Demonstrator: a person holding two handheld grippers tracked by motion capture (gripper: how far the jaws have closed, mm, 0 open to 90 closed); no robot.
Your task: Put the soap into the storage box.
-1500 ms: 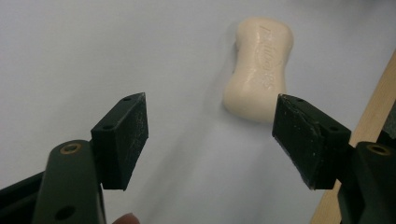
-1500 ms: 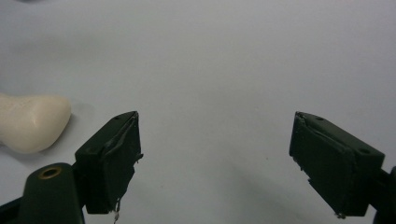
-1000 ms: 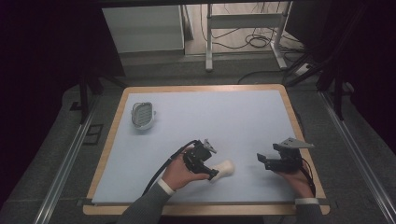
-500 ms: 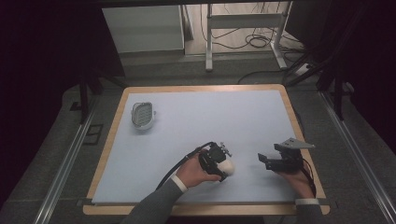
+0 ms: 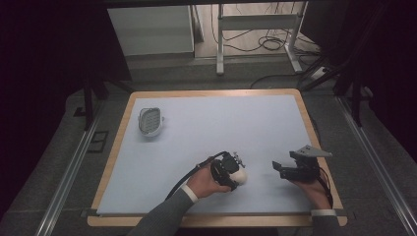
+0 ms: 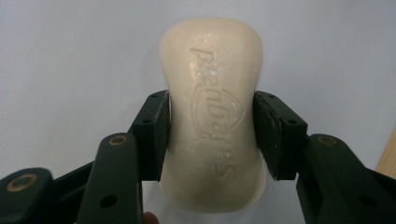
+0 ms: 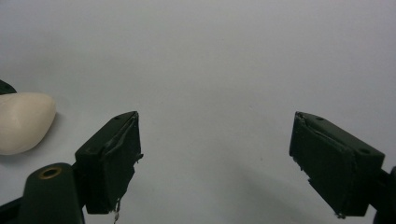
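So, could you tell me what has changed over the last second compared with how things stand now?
The left gripper moved toward the right onto the bar of soap; its jaws have just been closing and now clamp the bar at its sides. The soap itself lies where it was on the blue mat. The right gripper stayed put with jaws wide open, and the soap dish stayed at the far left.

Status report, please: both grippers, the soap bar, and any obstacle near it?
Left gripper just closed on soap bar, pads pressing its sides. Right gripper open, nothing between its jaws, apart from the soap. Soap dish far off; nothing in the way.
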